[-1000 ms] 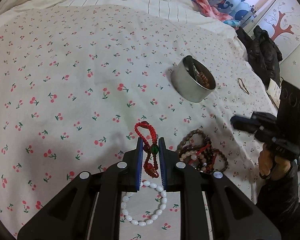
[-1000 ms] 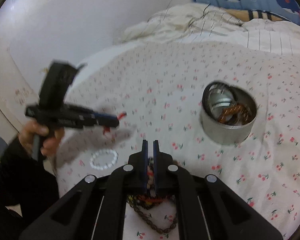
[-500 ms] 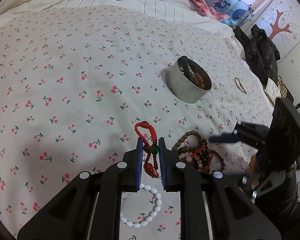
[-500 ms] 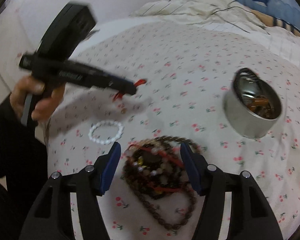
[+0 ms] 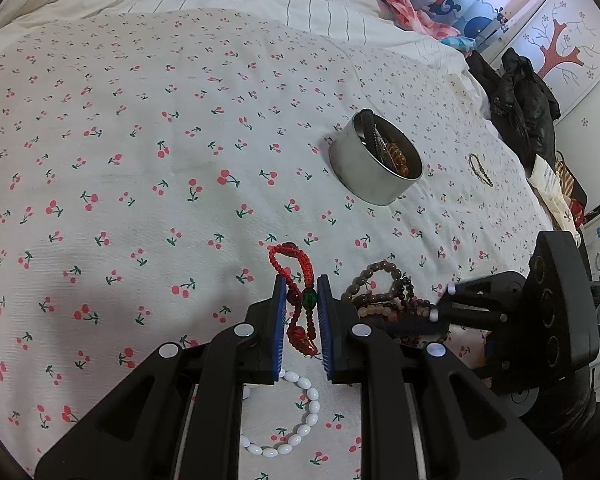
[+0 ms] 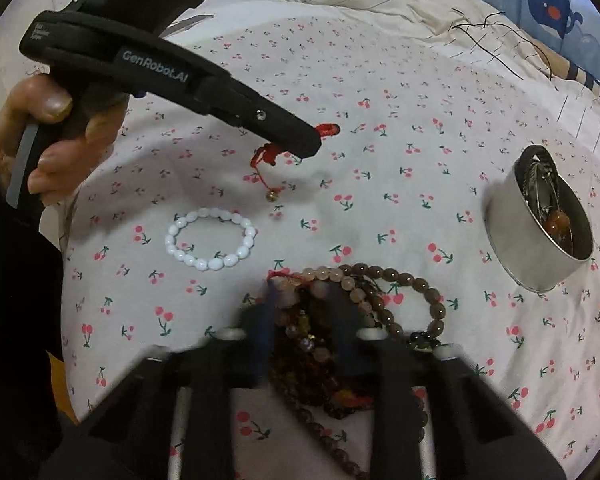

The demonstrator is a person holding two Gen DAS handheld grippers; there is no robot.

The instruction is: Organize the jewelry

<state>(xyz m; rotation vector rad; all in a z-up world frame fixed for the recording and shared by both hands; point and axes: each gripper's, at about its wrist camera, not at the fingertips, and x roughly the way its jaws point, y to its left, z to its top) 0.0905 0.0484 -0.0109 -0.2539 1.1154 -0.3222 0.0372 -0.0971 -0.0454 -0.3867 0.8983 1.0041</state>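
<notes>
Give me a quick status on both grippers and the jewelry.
Left gripper shut on red bracelet. Right gripper open over bead pile. Tin path unobstructed.

Red braided bracelet [image 5: 298,300] hung pinched above the sheet. White bead bracelet [image 6: 211,243] lay flat. Brown bead bracelets [image 6: 364,304] were heaped. Round tin [image 6: 540,232] contained jewelry.

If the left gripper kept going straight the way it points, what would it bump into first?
Probably just the cherry-print bedsheet. The left gripper, shut on the red cord bracelet, points over bare sheet. The metal tin sits ahead but off to the right, so it would likely be missed, though depth is hard to judge.
</notes>
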